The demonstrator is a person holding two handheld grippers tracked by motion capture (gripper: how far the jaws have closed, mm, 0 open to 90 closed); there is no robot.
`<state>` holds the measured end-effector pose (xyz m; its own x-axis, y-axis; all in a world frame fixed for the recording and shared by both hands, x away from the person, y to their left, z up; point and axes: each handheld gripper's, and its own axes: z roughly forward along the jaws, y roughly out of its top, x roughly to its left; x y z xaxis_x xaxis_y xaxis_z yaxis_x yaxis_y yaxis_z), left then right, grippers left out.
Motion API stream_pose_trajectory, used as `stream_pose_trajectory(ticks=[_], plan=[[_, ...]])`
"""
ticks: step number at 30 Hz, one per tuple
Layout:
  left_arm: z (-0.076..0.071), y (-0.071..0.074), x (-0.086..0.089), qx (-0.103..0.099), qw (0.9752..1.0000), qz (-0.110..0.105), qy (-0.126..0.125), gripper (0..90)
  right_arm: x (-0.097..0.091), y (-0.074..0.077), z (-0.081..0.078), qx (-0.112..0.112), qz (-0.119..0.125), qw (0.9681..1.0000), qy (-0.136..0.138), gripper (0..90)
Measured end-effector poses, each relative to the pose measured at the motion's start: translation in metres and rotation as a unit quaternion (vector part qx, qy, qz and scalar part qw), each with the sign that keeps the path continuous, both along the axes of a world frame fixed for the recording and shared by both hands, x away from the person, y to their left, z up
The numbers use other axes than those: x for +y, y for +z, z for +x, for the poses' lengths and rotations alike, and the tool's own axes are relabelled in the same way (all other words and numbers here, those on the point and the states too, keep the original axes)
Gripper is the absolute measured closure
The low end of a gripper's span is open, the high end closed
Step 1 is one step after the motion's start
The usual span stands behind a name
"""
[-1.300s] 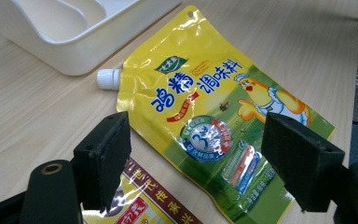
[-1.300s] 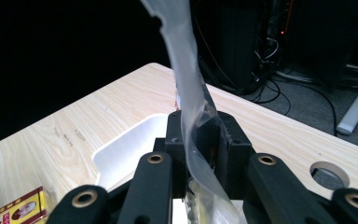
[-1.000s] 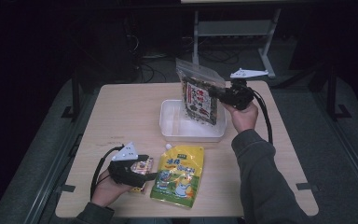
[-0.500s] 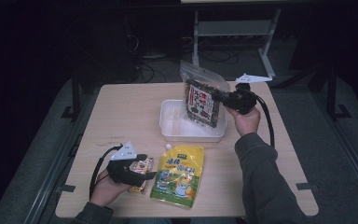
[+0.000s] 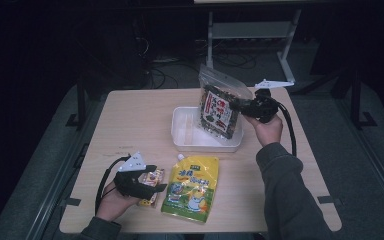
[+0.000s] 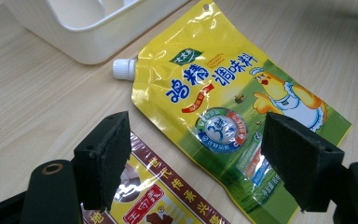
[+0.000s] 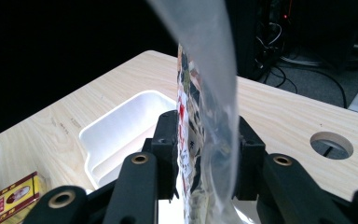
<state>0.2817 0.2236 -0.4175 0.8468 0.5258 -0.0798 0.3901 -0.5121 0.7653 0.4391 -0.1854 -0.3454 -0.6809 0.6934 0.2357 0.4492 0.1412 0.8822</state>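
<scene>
Left gripper sits low at the near left of the table, jaws wide open, holding nothing; it has barely moved over the last second. A small red-and-gold packet lies under and between its jaws, and the yellow spouted pouch lies flat just to its right. White tray is ahead of it, mid-table. Right gripper is clamped on the side edge of a dark snack bag, upright. The bag has come down from where it hung; its bottom now dips into the tray. Likely release comes next.
</scene>
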Motion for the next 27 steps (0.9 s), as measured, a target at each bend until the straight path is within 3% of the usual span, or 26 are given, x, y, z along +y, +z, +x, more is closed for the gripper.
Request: stream_pose_trajectory(ticks=[14,27], plan=[[0.000,-0.002,-0.001,0.001,1.0000,0.005,0.004,23.6,-0.015,-0.001,-0.010,0.024,-0.006,0.9997,0.001,55.7],[0.001,-0.002,0.002,0.000,0.9999,0.008,0.010,22.8,-0.022,-0.002,-0.028,0.041,-0.016,0.9990,0.004,47.9]])
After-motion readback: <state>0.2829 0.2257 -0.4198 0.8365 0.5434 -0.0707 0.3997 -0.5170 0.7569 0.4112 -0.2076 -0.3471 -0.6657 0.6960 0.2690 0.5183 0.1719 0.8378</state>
